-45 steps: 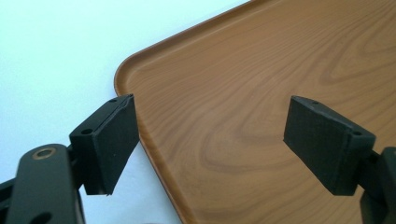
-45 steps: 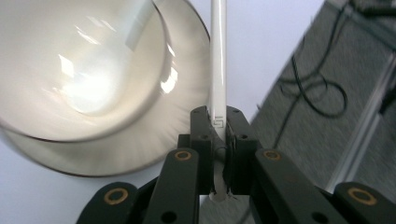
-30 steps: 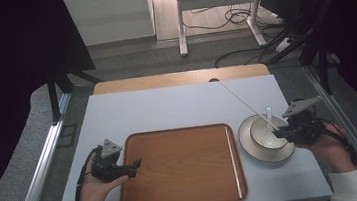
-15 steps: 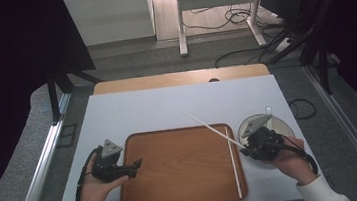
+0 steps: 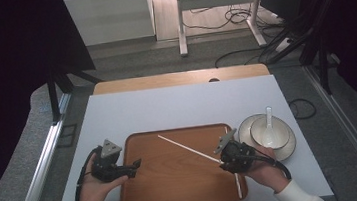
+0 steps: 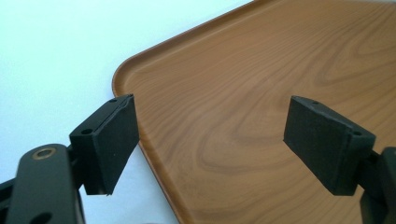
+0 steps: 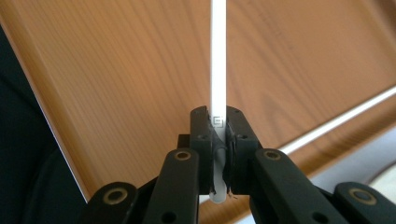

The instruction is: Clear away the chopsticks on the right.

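Observation:
A brown wooden tray [image 5: 175, 186] lies at the table's near middle. My right gripper [image 5: 223, 162] hovers over its right part, shut on one end of a long white chopstick [image 5: 186, 149] that points up-left across the tray. In the right gripper view the chopstick [image 7: 218, 56] runs straight out from between the closed pads of the gripper [image 7: 218, 116]. A second white chopstick [image 5: 238, 187] lies along the tray's right rim. My left gripper [image 5: 135, 166] rests at the tray's left edge; its jaws stand open with nothing between them [image 6: 210, 135], above the tray's corner [image 6: 261, 70].
To the right of the tray stands a white bowl [image 5: 280, 132] on a plate [image 5: 287, 152], with a white spoon [image 5: 268, 126] in the bowl. The white tabletop [image 5: 182, 107] stretches behind the tray. Metal rails run along both sides of the table.
My right gripper has carried the chopstick leftward and downward, from above the bowl to over the tray's right part. The left gripper has stayed where it was.

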The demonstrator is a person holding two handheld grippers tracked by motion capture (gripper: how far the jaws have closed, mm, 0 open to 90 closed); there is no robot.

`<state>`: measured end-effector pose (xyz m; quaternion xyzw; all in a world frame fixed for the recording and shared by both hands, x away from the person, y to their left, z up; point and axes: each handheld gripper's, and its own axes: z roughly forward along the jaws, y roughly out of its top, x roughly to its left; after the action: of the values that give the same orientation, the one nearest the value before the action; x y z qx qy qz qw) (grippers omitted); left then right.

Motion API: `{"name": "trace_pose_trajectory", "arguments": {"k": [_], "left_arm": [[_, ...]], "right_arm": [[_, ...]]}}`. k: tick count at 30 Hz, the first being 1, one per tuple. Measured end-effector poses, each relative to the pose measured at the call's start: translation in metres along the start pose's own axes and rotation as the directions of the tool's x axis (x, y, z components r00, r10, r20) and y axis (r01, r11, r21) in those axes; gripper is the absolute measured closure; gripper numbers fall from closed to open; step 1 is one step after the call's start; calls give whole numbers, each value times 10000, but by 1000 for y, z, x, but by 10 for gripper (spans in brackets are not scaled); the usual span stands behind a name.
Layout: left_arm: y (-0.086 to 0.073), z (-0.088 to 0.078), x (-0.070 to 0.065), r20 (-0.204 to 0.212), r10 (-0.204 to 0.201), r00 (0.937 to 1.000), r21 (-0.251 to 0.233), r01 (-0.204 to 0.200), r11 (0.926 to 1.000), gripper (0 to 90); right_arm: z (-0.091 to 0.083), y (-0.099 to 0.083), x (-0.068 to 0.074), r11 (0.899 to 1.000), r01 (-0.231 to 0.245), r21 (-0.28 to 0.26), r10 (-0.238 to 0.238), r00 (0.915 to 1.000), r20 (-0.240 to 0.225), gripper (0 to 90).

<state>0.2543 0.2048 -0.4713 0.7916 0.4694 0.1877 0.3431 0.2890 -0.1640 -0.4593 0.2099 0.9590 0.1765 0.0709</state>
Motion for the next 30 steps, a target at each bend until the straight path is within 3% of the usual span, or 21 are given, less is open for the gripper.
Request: {"name": "trace_pose_trajectory", "arguments": {"k": [15,25,28,30], "left_arm": [[-1,0,1,-33,42,10000,28,-42,10000,177],[-1,0,1,-48,46,10000,30,-46,10000,177],[-1,0,2,-61,25,10000,17,-25,10000,177],[-1,-1,2,-64,6,10000,0,-6,10000,177]], "right_arm": [[31,-3,14,9907,199,1348,-181,9997,-148,828],[30,-5,15,9912,186,1312,-185,9998,-21,768],[29,-4,15,9926,244,1188,-231,9997,-121,704],[24,-2,15,9962,377,787,-374,9993,-50,610]]}}
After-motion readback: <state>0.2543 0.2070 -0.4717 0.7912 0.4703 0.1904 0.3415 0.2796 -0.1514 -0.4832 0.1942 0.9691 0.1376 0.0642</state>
